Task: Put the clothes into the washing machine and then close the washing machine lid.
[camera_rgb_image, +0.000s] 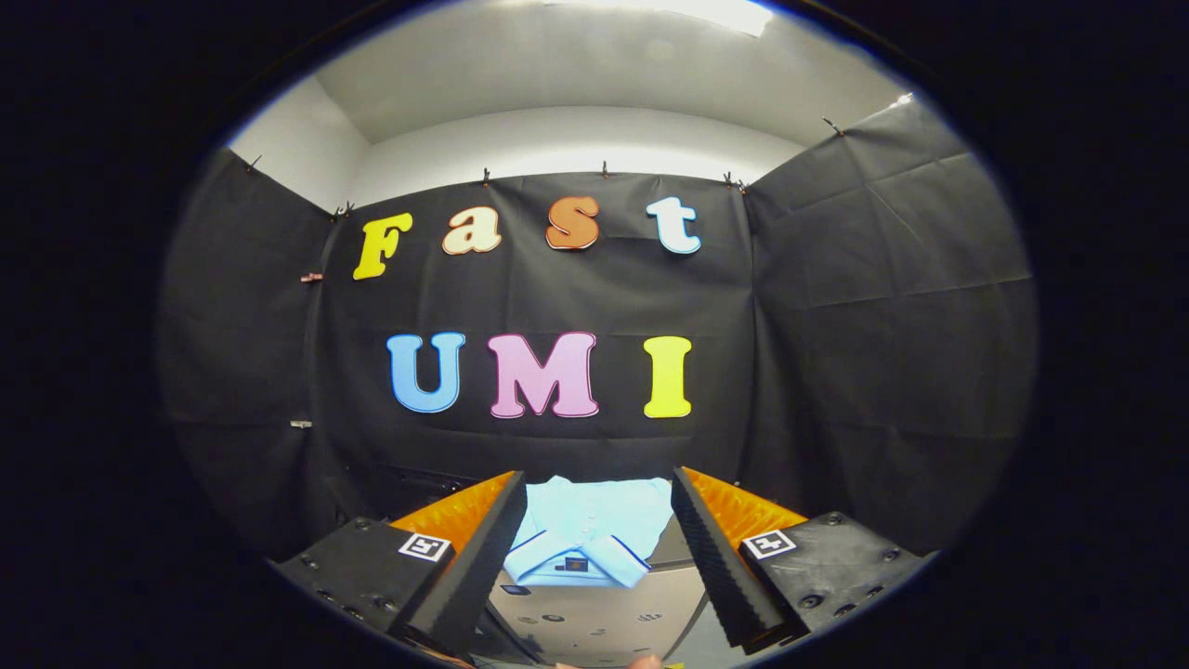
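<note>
Ahead, black cloth wall (836, 307) closes the booth; nothing stands between fingers and garment. Light blue shirt (594, 530), folded, collar toward the gripper, dark trim on collar, small dark label at neck, lies on a pale grey washing machine top (604, 618). Gripper (594, 520) jaws spread apart, ribbed black pads (711, 548), orange backing, flanking the shirt.

Black cloth wall (836, 325) from nine to three o'clock, pinned with small clips (486, 175) along its top; white ceiling (576, 74) at twelve, bright light (715, 11) there
</note>
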